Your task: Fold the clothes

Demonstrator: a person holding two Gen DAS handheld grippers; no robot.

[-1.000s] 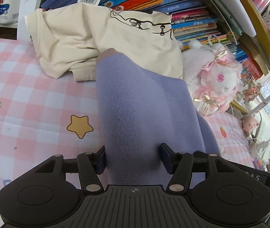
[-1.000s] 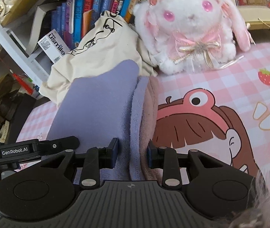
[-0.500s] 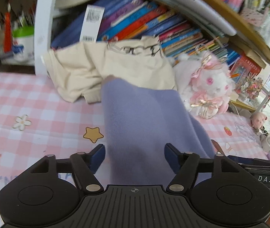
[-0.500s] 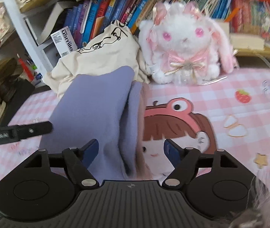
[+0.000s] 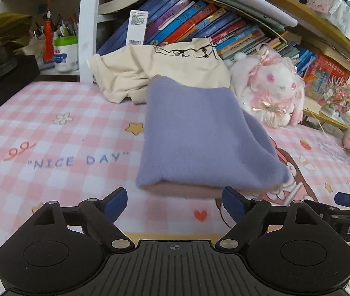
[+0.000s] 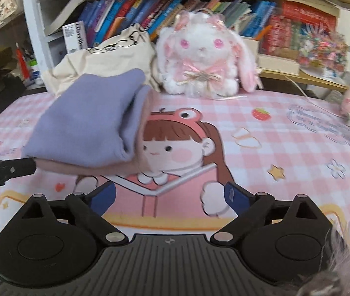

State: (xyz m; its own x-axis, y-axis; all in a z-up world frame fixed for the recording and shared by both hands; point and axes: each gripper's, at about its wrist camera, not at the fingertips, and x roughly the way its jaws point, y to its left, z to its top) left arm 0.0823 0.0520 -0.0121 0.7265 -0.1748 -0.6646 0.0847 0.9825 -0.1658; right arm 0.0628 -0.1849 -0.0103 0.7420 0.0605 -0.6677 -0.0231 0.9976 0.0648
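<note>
**Folded purple garment lies free on the pink mat, both grippers spread**

The purple garment (image 5: 199, 135) lies folded into a thick rectangle on the pink checked mat (image 5: 51, 148), its pink lining showing along the near edge and the right-hand side. In the right wrist view it (image 6: 86, 125) sits left of the cartoon girl printed on the mat and looks slightly blurred.

The left gripper (image 5: 174, 203) hovers just in front of the garment's near edge with its jaws spread wide, blue fingertips (image 5: 115, 202) touching nothing. The right gripper (image 6: 168, 198) is likewise spread apart and empty, above the printed book on the mat, to the right of the garment.

Behind the garment, a crumpled cream T-shirt (image 5: 160, 71) with a black line drawing leans against a row of books (image 5: 194, 24) on the shelf. A white and pink plush rabbit (image 6: 204, 59) sits just beside the T-shirt, at the mat's far edge.
</note>
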